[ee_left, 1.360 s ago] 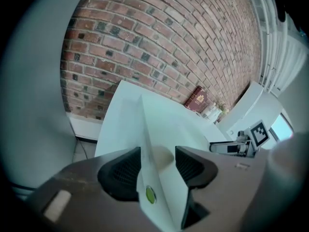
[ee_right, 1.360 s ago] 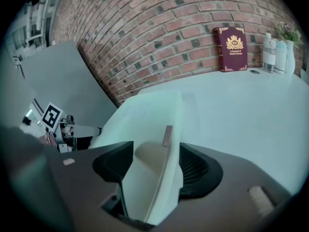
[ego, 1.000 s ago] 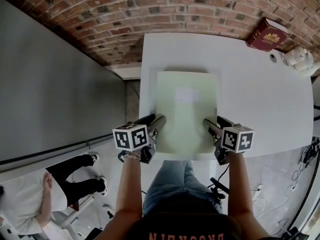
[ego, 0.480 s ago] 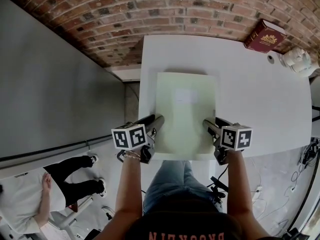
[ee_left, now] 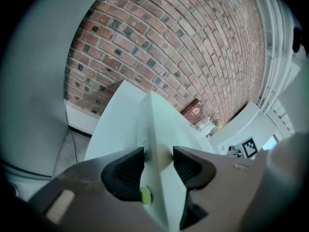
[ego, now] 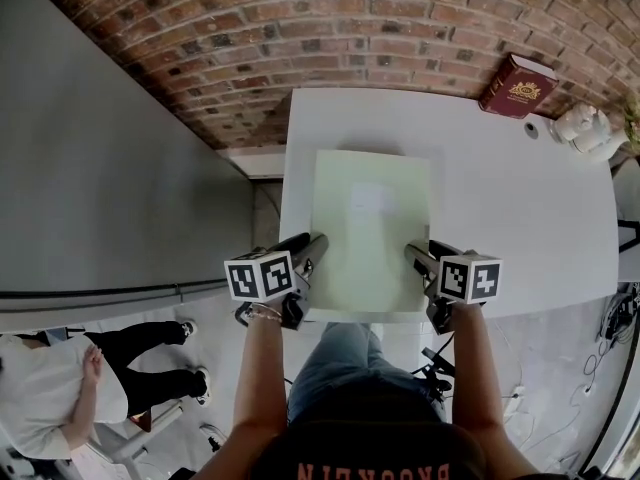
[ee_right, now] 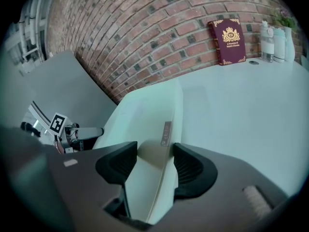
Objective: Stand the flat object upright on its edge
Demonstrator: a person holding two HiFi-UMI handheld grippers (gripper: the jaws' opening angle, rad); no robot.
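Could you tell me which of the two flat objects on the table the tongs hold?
The pale green board, gripped at its sides by the left tongs and right tongs; the dark red book stands against the brick wall.

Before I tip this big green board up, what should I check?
1. Left hand-held gripper straddles the board's left edge: ok.
2. Right hand-held gripper straddles its right edge: ok.
3. Jaws squeezing tightly enough to lift: cannot tell.
4. Board upright: not ok, it lies flat on the table.
5. Book far from the board: ok, it stands by the wall.
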